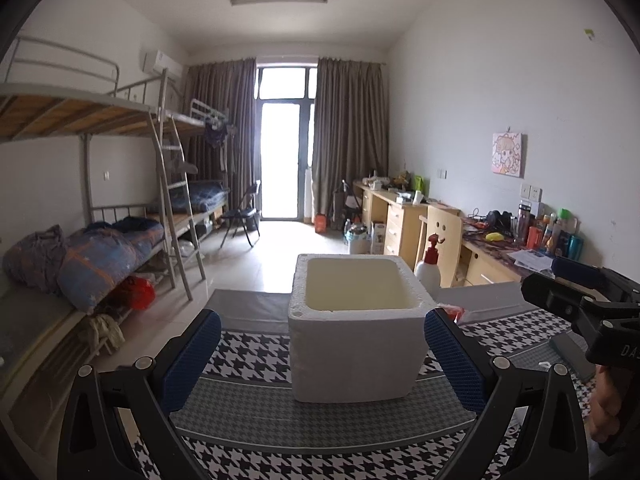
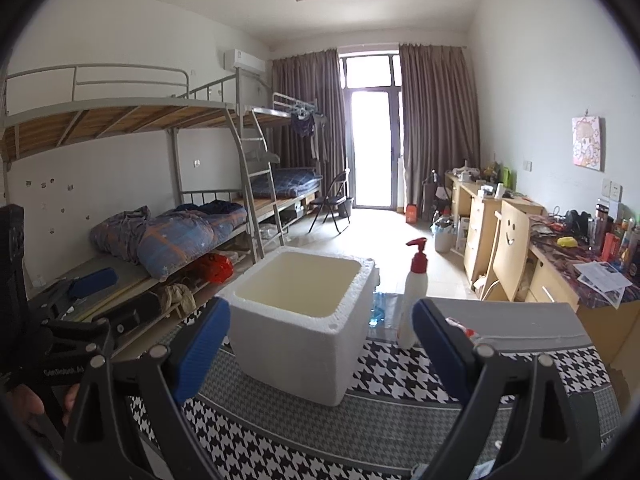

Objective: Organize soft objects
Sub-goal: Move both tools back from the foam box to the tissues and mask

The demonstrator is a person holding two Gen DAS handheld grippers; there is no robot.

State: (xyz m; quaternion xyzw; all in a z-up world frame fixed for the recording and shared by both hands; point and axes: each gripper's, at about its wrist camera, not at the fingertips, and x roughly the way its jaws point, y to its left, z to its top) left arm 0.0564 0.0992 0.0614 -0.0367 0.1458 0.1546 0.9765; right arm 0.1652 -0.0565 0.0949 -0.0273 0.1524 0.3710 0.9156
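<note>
- The left gripper [image 1: 322,354] stands with its blue-padded jaws spread wide and nothing between them, held low in front of the foam box [image 1: 356,328], which fills the gap between the pads in the left wrist view.
- The right gripper [image 2: 320,354] is likewise wide apart and empty, facing the foam box [image 2: 302,322] from its near right corner.
- The foam box sits on the houndstooth mat [image 1: 248,350]; it looks like white expanded foam, open-topped and empty as far as its inside shows.
- Judged from that, the box should be very light and fairly stiff, but crumbly: its rim already looks pitted. A hard pinch could dent a wall, so a gentle squeeze across one wall near the rim, or both grippers on opposite outer walls, seems safest. It may also slide on the mat if nudged.
- No soft object to sort is plainly visible near the box. A small red-and-clear item [image 2: 460,326] lies just right of the box, half hidden by a finger; I cannot tell what it is.
- A pump bottle [image 2: 414,300] with a red top stands upright just beyond the box's right side, apart from it; it could tip if brushed.
- Far beyond the box on the left, the bunk beds [image 2: 168,216] carry a rumpled blue quilt [image 2: 180,236], soft and floppy, likely to sag wherever gripped.
</note>
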